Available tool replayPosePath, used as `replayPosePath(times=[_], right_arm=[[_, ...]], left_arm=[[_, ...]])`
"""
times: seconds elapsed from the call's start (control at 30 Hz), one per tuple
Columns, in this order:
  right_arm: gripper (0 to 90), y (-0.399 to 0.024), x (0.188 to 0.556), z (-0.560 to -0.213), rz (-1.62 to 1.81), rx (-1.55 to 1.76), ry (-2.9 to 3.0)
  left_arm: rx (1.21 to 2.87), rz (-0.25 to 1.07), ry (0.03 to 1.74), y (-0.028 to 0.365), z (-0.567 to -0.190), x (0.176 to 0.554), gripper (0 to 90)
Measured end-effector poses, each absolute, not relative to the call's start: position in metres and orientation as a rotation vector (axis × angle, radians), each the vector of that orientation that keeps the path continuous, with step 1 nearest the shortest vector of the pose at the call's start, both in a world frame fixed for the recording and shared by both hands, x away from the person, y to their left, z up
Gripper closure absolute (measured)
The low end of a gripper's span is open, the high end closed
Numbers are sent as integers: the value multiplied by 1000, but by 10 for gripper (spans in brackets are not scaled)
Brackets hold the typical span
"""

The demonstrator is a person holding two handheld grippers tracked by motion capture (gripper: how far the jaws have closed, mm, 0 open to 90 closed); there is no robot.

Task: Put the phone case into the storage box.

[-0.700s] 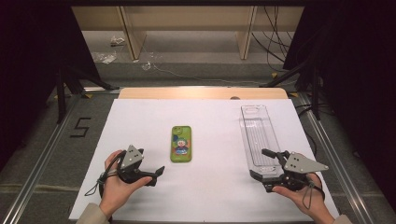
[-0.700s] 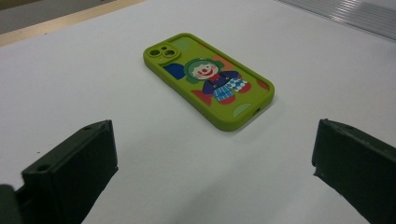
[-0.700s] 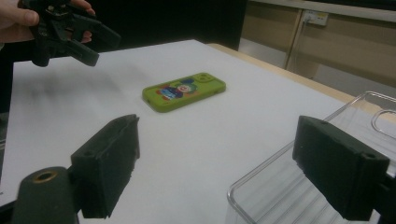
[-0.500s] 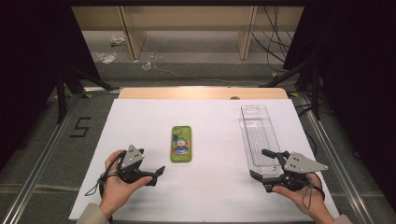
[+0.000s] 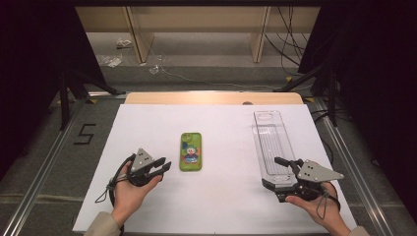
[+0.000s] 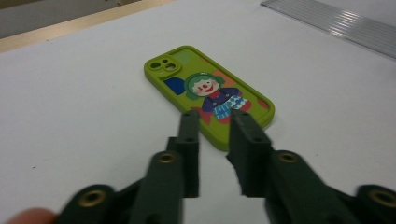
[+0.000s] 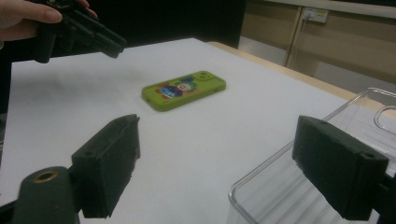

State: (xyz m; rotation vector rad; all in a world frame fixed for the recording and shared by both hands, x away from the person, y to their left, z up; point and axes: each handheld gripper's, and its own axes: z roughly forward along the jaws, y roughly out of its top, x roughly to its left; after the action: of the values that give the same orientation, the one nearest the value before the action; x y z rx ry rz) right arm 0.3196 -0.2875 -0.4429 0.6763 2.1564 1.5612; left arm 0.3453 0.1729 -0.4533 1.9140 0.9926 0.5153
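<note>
Item: green phone case [image 5: 191,151] with a cartoon clown print, lying flat mid-worktop [image 5: 221,128], camera end pointing away from the person. Likely handling light, rubbery, slightly flexible; best taken across its long edges. Container: clear plastic tray [image 5: 269,142] sitting to the right, holding nothing. Left hand-held gripper [image 5: 164,166] hovering just beside the case, jaws nearly pressed together, pinching nothing. Right hand-held gripper [image 5: 278,172] standing spread wide about the tray's near end
</note>
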Motion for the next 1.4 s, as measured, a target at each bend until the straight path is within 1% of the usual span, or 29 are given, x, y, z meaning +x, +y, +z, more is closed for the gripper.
replayPosePath(times=[0.03, 0.07, 0.13, 0.37, 0.4, 0.43, 0.63, 0.87, 1.1, 1.4], right_arm=[[161, -288, 320, -443, 1561, 676, 2156], [162, -287, 320, -443, 1561, 674, 2158], [162, -287, 320, -443, 1560, 674, 2157], [162, -286, 320, -443, 1563, 678, 2158], [162, -286, 320, -443, 1563, 676, 2158], [162, -286, 320, -443, 1563, 676, 2158], [162, -286, 320, -443, 1569, 679, 2155], [162, -287, 320, -443, 1573, 681, 2157], [162, -287, 320, -444, 1574, 681, 2158], [162, -287, 320, -444, 1578, 685, 2157]], left_arm=[[1914, 510, 994, 170, -453, 347, 800], [1917, 508, 992, 168, -453, 348, 887], [1927, 490, 987, 162, -452, 350, 895], [1962, 418, 970, 135, -454, 363, 897], [1973, 404, 966, 126, -455, 369, 897], [1973, 404, 966, 126, -455, 369, 897], [2024, 366, 955, 95, -462, 387, 897], [2069, 343, 956, 76, -471, 398, 897], [2113, 330, 950, 63, -481, 407, 897], [2148, 335, 971, 57, -487, 412, 897]])
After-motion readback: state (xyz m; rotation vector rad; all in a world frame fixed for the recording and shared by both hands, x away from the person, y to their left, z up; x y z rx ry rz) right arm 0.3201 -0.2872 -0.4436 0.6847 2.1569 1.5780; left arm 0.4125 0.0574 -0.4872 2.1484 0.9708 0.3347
